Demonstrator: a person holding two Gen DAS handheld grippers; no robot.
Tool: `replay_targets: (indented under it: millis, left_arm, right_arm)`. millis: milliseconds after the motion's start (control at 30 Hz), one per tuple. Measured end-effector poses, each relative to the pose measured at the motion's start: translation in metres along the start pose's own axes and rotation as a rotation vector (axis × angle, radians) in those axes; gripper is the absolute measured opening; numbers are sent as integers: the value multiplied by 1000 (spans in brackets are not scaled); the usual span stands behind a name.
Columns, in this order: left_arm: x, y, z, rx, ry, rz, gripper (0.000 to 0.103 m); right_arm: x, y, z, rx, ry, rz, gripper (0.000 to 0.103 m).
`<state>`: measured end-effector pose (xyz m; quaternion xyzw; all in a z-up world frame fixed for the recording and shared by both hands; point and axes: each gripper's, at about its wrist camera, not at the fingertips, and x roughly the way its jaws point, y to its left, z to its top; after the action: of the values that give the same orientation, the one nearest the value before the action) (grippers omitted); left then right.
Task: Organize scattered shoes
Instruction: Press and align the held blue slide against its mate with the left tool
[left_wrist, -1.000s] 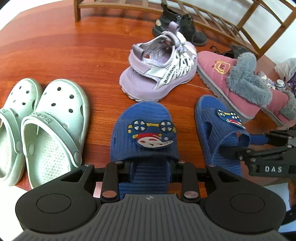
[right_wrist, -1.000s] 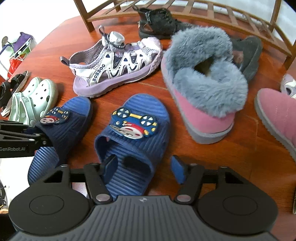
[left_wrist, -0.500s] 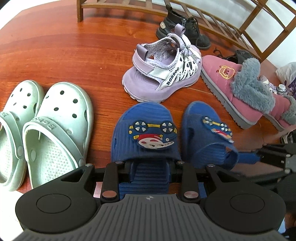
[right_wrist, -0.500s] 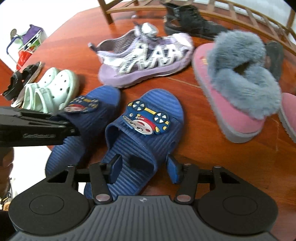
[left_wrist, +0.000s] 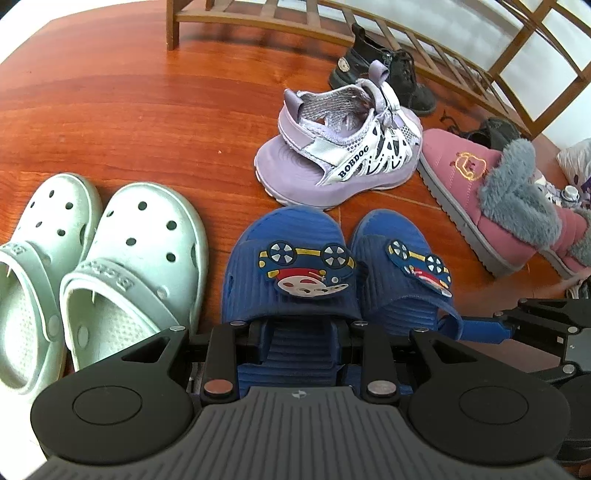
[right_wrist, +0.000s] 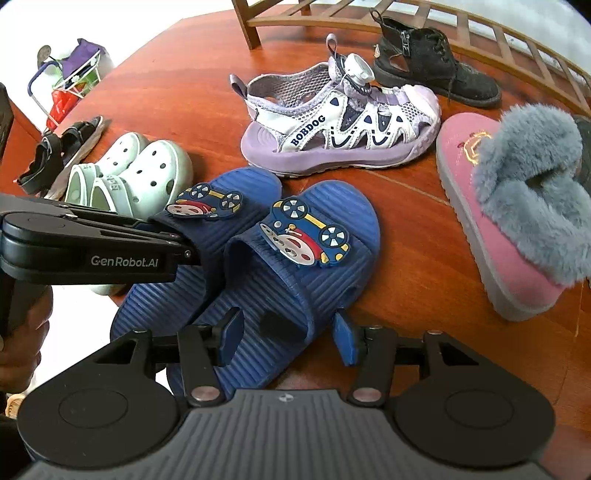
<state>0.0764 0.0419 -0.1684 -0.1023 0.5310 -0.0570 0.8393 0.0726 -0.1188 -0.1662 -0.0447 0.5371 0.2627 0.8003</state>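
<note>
**Observer:** What does the left wrist view give you?

**Operator:** My left gripper (left_wrist: 301, 328) is clenched on the strap of the left blue slipper (left_wrist: 288, 273). The right blue slipper (left_wrist: 400, 280) sits just beside it, sides touching, so I'd call that pair nearly matched. The green clogs (left_wrist: 110, 258) already lie together on the wooden floor (left_wrist: 129, 110). Left to sort, I judge: the purple sandal (left_wrist: 340, 162), the pink fur boots (left_wrist: 491, 206) and the black boot (left_wrist: 384, 85) by the shoe rack (left_wrist: 295, 14).

**Observer:** And the right wrist view?

**Operator:** My right gripper (right_wrist: 288, 332) straddles the right slipper's strap, jaws partly spread. The left pad looks to be against the strap, while the right pad (right_wrist: 345, 341) stands clear of it, so I read it as released. A black sandal (right_wrist: 59, 151) lies beyond the clogs.

**Observer:** Anything unclear?

**Operator:** The slipper heels are hidden under my grippers, the second pink boot is cut off, and I see no mate for the purple sandal.
</note>
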Motion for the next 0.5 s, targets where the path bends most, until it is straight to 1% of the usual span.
replay_targets:
  millis: [33,100,167,267,367,400,500]
  left_arm:
    - [-1,1,1,1,1,-1,32]
    - [-3,0,0,11,3,-4,36]
    - [-8,1,0,29,2,-10,40]
    - [-18,4,-1,32,10,-20,49]
    - [-29,9,-1,43,23,-35,54]
    - [-33,10,-1,52,21,-36,58]
    - [-48,15,2,68,10,-41,61]
  right_arm:
    - [-1,0,1,0,-1,-2,60]
    - [-4,1,3,-6,-2,-6,61]
    - [-12,2,5,-8,-7,-7,69]
    - [-26,3,8,-11,-26,-7,77]
    - [-43,2,14,-3,-54,-2,83]
    - [-48,2,17,3,-68,-4,85]
    - [-60,-1,28,19,-104,-19,85]
